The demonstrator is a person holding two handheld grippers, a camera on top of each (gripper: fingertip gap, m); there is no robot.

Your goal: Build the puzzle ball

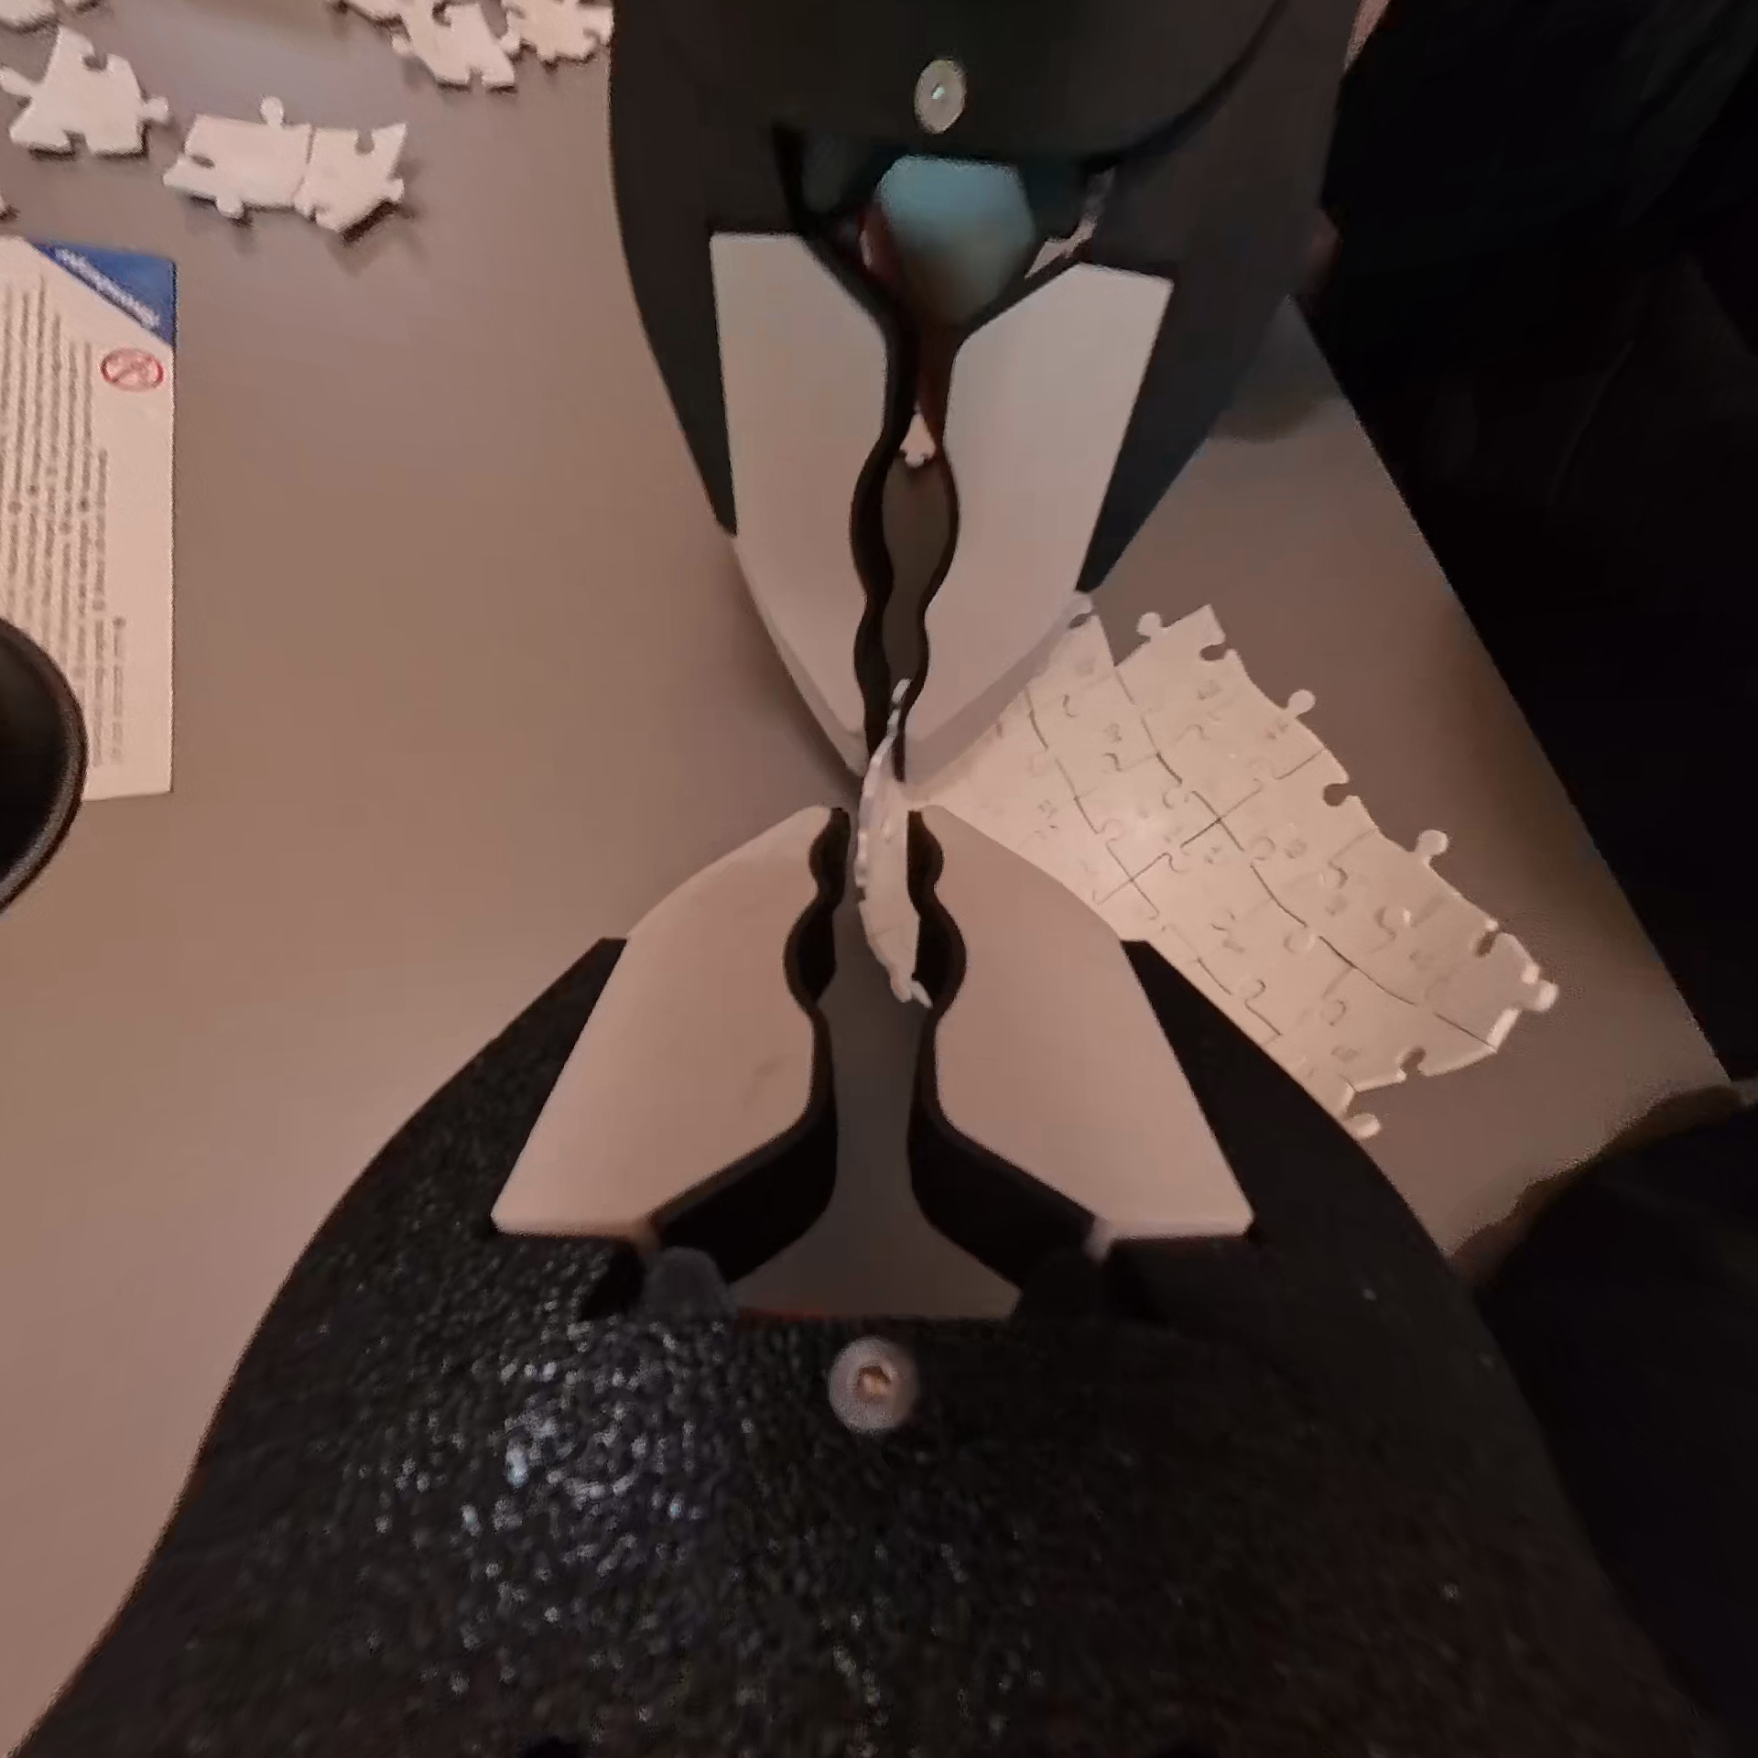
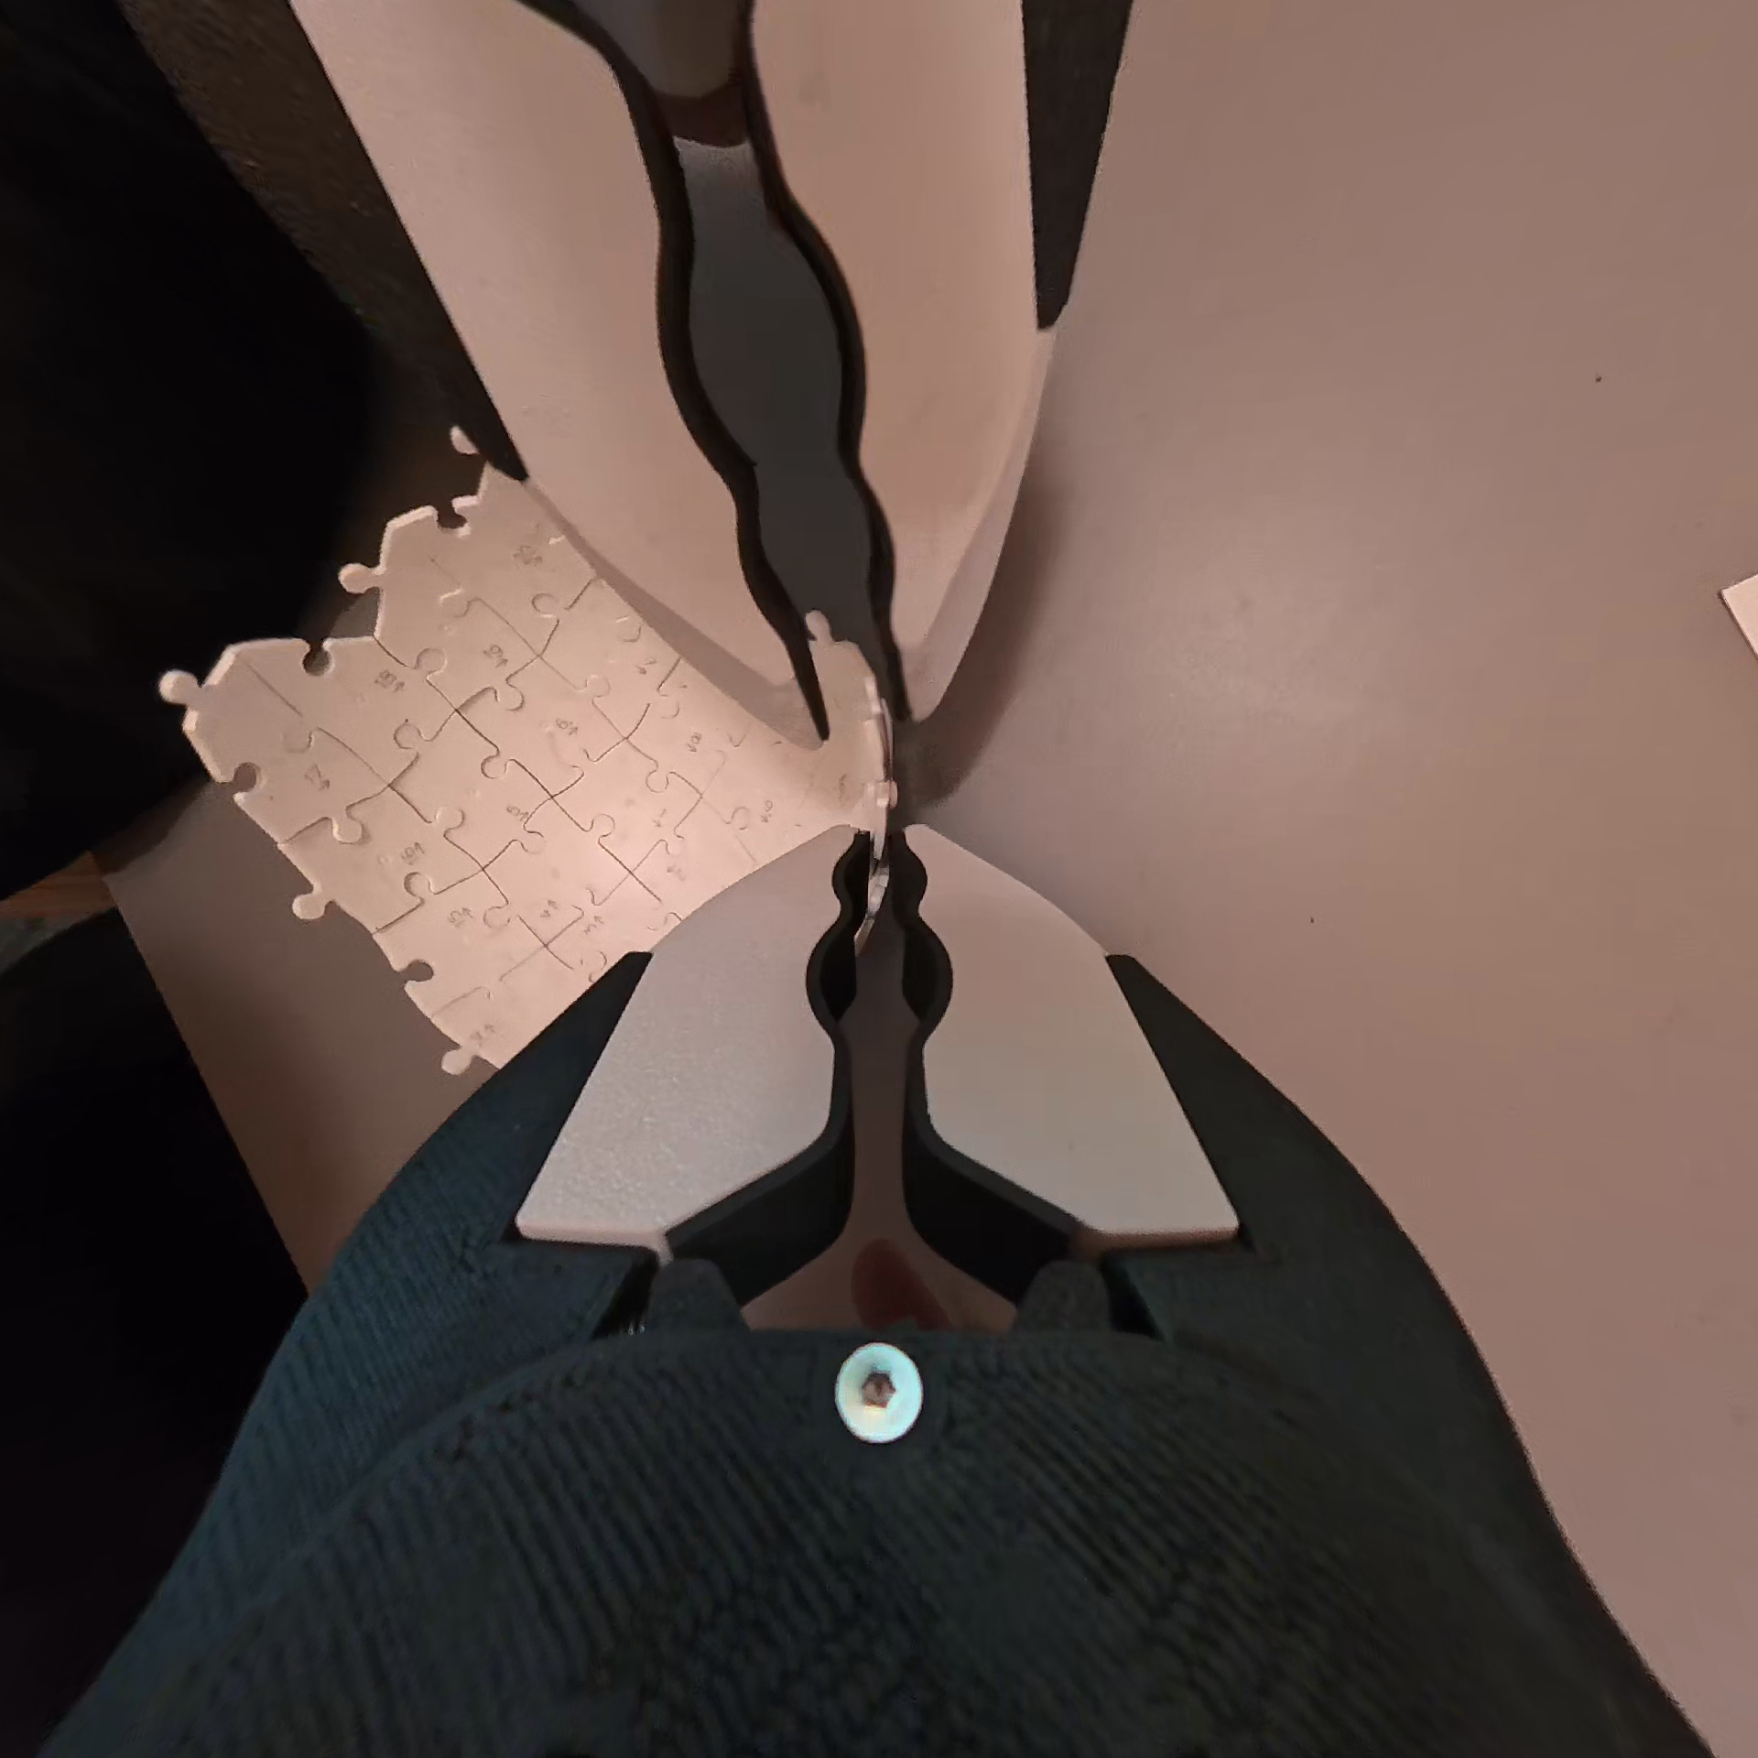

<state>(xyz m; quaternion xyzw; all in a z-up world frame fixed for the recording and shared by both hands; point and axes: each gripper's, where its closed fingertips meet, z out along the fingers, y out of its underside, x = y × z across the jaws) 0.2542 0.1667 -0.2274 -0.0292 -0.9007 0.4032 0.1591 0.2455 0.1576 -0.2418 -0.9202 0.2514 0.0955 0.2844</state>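
While pinched from both ends, held clear above the grey table (image 1: 428,571): curved assembled puzzle section (image 1: 1284,885), white backs w/ printed marks facing both cams, knobs and sockets along its free edges. Nearest in left wrist view: left gripper (image 1: 880,837), black textured body, white fingers w/ wavy black pads, clenched on the section's near edge, which shows edge-on as a thin white strip between the pads. Just beyond, tip to tip: right gripper (image 1: 899,732), coming from the opposite side, fingers clamped on the same edge strip a bit further along; tips of the two tools almost touching. Section fans out to the right from that shared grip point, past the table's edge over dark background. In right wrist view, same setup mirrored: right gripper (image 2: 880,847) nearest, closed on the edge; left gripper (image 2: 861,723) opposite, closed on the same piece row; section (image 2: 495,780) spreading left. Further back on table, left side: printed leaflet (image 1: 86,514), white w/ blue corner, lying flat; dark round object at far left edge, mostly cut off, can't ID. Farthest, top left: loose puzzle pieces (image 1: 285,162), white, some joined in pairs, scattered flat, well apart from the held section.
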